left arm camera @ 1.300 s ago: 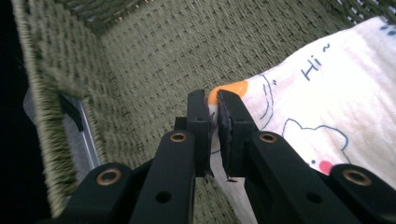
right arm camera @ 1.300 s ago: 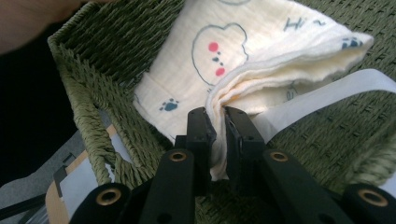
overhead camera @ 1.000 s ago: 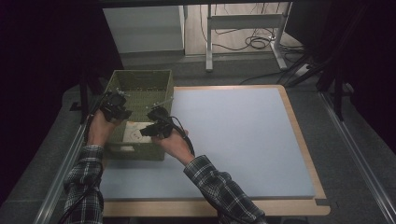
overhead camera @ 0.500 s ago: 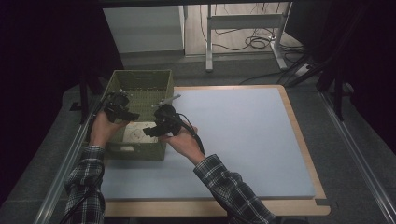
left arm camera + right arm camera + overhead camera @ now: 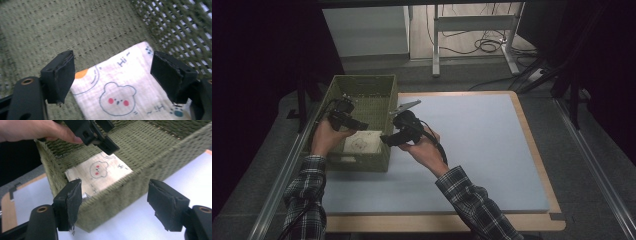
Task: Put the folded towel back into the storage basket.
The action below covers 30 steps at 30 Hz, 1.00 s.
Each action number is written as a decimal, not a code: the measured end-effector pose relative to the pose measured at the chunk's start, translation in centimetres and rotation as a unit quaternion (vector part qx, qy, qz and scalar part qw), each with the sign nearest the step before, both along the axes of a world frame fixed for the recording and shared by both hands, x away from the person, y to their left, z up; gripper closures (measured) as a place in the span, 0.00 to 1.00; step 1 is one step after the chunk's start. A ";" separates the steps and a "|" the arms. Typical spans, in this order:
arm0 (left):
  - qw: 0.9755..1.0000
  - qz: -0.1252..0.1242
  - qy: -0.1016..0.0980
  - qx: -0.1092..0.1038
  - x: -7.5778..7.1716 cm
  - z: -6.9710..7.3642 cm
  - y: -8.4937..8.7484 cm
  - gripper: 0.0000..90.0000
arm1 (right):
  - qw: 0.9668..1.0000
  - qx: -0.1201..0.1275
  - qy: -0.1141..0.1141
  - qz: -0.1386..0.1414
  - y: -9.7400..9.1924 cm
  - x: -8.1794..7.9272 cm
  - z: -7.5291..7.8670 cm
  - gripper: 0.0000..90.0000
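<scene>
Folded cloth [image 5: 360, 144] with its little bear print lies flat in the green basket [image 5: 362, 85] at the worktop's left edge. Both grippers, left [image 5: 346, 118] and right [image 5: 398, 133], have just been opening their jaws, nothing between them; placing looks done, withdrawal remains.

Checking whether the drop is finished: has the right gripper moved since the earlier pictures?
Yes. The right gripper has drawn back from over the basket toward the mat, jaws just opening, empty.

Both hand-held grippers, left [image 5: 362, 124] and right [image 5: 384, 139], have just opened, empty.
</scene>
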<state>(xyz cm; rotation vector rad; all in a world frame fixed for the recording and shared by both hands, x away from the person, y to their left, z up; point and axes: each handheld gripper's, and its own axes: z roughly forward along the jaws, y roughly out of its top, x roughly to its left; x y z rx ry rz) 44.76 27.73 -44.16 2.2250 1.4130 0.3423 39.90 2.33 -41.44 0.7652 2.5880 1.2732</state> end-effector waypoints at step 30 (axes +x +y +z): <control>0.998 -0.028 -0.011 -0.052 -1.0 3.4 -4.1 0.07 | 1.000 -0.025 -0.015 0.008 -7.5 -1.2 -3.3 0.12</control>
